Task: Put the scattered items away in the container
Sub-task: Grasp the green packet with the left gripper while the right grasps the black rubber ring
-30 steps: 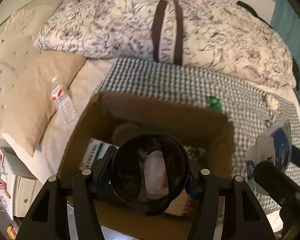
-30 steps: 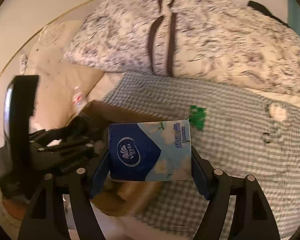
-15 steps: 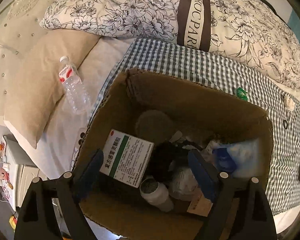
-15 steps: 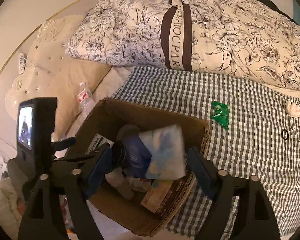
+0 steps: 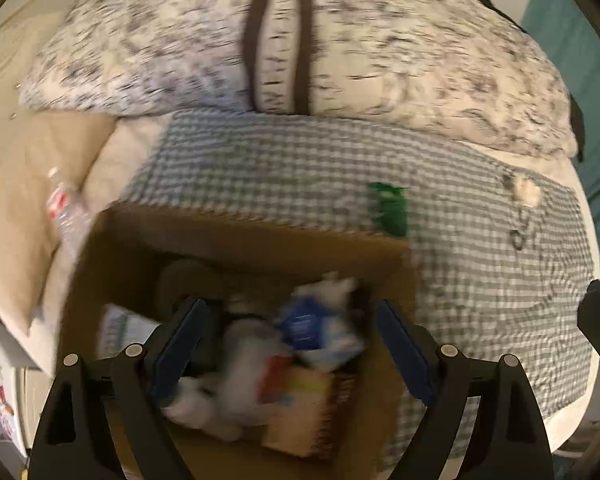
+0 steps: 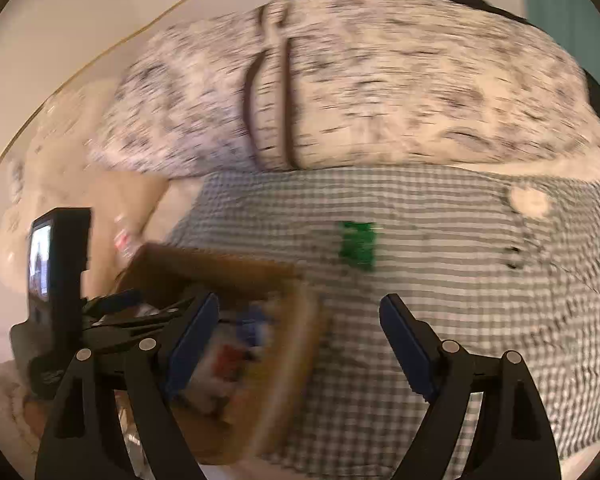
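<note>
A brown cardboard box [image 5: 260,236] sits at the near edge of a bed and holds several items, among them a blue-and-white tissue pack [image 5: 320,328]. My left gripper [image 5: 290,340] is open and empty above the box. My right gripper [image 6: 298,344] is open and empty above the box's right wall [image 6: 296,360] and the checked sheet. A green packet [image 5: 388,208] lies on the sheet right of the box; it also shows in the right wrist view [image 6: 358,246]. A small white wad [image 6: 530,202] and a dark ring [image 5: 518,238] lie farther right. Both views are motion-blurred.
A grey-checked sheet [image 5: 480,280] covers the bed. A folded floral duvet [image 5: 340,40] lies along the back. A clear water bottle [image 5: 66,208] lies left of the box by a beige pillow [image 5: 16,216]. A white bedside cabinet [image 5: 4,360] is at far left.
My left gripper let go of a dark round container and my right gripper let go of the tissue pack; both now lie in the box. Both grippers have lifted and swung right.
</note>
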`<state>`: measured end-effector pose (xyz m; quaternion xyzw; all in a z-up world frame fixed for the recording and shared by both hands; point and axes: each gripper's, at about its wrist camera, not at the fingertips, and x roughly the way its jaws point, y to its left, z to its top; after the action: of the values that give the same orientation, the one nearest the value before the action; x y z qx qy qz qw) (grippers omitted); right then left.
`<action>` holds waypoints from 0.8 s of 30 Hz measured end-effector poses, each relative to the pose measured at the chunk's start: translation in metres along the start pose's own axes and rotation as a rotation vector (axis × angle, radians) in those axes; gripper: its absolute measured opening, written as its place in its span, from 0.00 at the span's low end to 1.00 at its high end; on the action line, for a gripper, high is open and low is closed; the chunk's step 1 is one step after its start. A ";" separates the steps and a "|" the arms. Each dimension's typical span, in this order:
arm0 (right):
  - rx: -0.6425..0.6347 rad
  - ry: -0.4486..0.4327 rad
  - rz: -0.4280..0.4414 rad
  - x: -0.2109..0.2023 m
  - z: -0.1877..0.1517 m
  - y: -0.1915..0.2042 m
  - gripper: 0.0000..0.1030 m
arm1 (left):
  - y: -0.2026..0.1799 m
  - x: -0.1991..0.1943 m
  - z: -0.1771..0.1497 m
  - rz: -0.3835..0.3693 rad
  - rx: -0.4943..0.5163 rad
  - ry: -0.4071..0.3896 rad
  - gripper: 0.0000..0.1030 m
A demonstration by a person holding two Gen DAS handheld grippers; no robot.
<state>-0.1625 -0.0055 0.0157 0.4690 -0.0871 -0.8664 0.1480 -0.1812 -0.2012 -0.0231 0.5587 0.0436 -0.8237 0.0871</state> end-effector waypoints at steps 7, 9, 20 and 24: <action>0.091 -0.021 -0.099 -0.016 0.008 -0.103 0.81 | -0.095 0.021 0.011 -0.020 0.027 -0.016 0.89; 0.104 -0.020 -0.117 -0.016 0.011 -0.126 0.81 | -0.112 0.032 0.013 -0.011 0.016 -0.015 0.89; 0.144 0.049 -0.151 0.050 0.019 -0.225 0.81 | -0.161 0.125 0.036 0.127 -0.059 -0.014 0.89; 0.185 0.071 -0.166 0.086 0.017 -0.243 0.81 | -0.175 0.142 0.041 0.201 -0.038 -0.045 1.00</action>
<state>-0.2635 0.1941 -0.1127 0.5168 -0.1223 -0.8466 0.0350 -0.3032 -0.0502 -0.1446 0.5398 0.0012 -0.8222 0.1808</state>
